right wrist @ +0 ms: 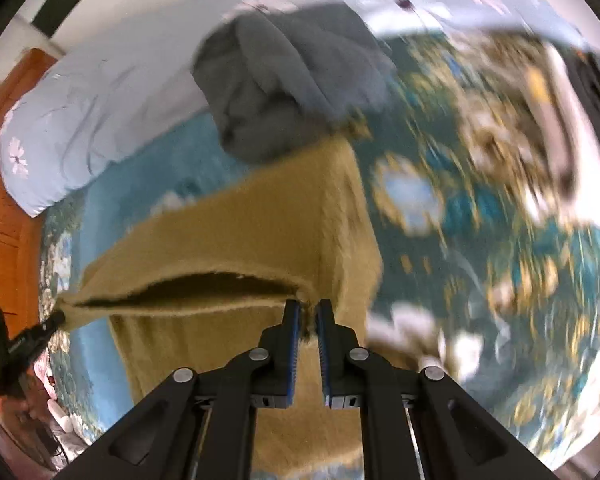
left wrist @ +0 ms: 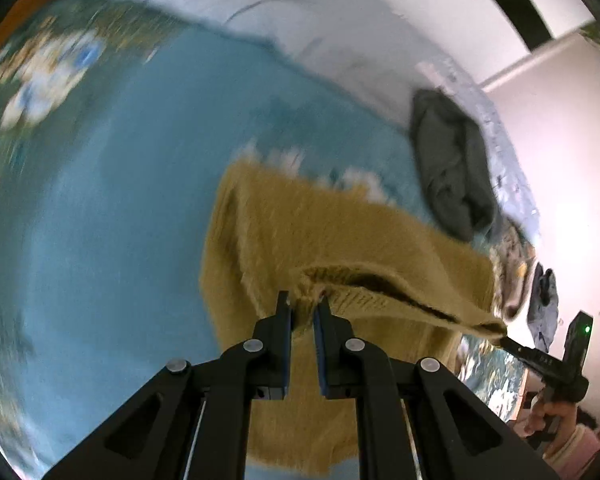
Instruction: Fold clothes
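Left wrist view: left gripper (left wrist: 303,305), black with blue pads, is clamped on the ribbed edge of a fuzzy mustard-yellow knit sweater (left wrist: 300,232). Sweater hangs from the pinch and drapes down over a teal bedspread with a floral border (left wrist: 120,200), toward its right side. Right gripper (left wrist: 504,338) appears at the right edge of the frame, pinching the far end of the same sweater edge; a hand (left wrist: 548,412) holds its grip. Edge is stretched between the two grippers, a dark slit gaping along it. A crumpled dark grey garment (left wrist: 452,160) lies near the bedspread's far edge, just beyond the sweater. A pale blue quilt (left wrist: 260,8) runs along that far edge (strong motion blur at left).

Right wrist view: right gripper (right wrist: 308,312) is clenched on the sweater (right wrist: 260,232) edge, fabric bunched between the blue pads. Left gripper (right wrist: 58,316) shows at the left edge, gripping the opposite end. Grey garment (right wrist: 284,88) sits just past the sweater's far end, touching or overlapping it (cannot tell which). Pale blue quilt (right wrist: 100,120) lies beside an orange wooden panel (right wrist: 4,216). Bedspread (right wrist: 480,240) is heavily blurred at right.
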`<state>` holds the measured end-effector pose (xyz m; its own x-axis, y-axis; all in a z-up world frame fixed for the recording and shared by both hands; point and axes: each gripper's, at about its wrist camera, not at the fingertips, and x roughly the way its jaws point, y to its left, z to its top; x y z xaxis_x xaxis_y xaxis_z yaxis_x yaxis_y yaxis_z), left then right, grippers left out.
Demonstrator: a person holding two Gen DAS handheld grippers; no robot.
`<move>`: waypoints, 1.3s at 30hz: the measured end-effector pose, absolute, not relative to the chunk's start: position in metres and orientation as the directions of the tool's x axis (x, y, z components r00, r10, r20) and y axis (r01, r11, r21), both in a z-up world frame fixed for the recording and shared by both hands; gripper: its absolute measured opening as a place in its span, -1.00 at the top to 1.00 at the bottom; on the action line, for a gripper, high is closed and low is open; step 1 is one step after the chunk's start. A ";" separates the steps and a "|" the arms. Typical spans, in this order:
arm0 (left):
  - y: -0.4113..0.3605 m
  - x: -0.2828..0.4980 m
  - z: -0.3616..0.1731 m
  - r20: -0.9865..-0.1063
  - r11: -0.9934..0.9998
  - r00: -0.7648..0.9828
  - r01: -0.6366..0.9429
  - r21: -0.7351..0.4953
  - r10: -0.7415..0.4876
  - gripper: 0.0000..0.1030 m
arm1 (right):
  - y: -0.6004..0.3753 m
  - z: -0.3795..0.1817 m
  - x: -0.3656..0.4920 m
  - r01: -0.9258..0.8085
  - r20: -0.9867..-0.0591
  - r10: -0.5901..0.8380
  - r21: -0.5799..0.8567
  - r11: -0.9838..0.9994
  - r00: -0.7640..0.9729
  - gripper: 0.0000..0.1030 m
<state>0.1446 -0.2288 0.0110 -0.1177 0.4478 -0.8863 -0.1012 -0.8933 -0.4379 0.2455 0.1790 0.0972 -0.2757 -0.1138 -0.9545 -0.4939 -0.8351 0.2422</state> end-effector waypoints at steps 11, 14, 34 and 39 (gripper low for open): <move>-0.258 0.177 -0.042 -0.873 -0.841 -0.026 0.257 -0.476 0.487 0.21 | 0.191 0.068 0.311 -0.637 -0.927 -0.224 0.370 -0.676 -0.301 0.76; -0.266 0.173 -0.052 -0.836 -0.761 -0.056 0.384 -0.523 0.546 -0.02 | 0.196 0.059 0.303 -0.662 -0.906 -0.261 0.423 -0.619 -0.334 0.70; -0.195 0.135 -0.078 -0.915 -0.908 0.109 0.213 -0.361 0.389 -0.03 | 0.189 0.041 0.250 -0.652 -0.926 -0.260 0.378 -0.658 -0.274 0.73; -0.199 0.142 -0.097 -0.897 -0.885 0.159 0.306 -0.352 0.412 -0.03 | 0.188 0.054 0.259 -0.652 -0.906 -0.273 0.423 -0.629 -0.325 0.74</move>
<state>0.1420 -0.1995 -0.0969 0.1591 0.4116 -0.8974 0.3057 -0.8848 -0.3516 0.2593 0.1881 0.0540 -0.3249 -0.2729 -0.9055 -0.6520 -0.6289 0.4235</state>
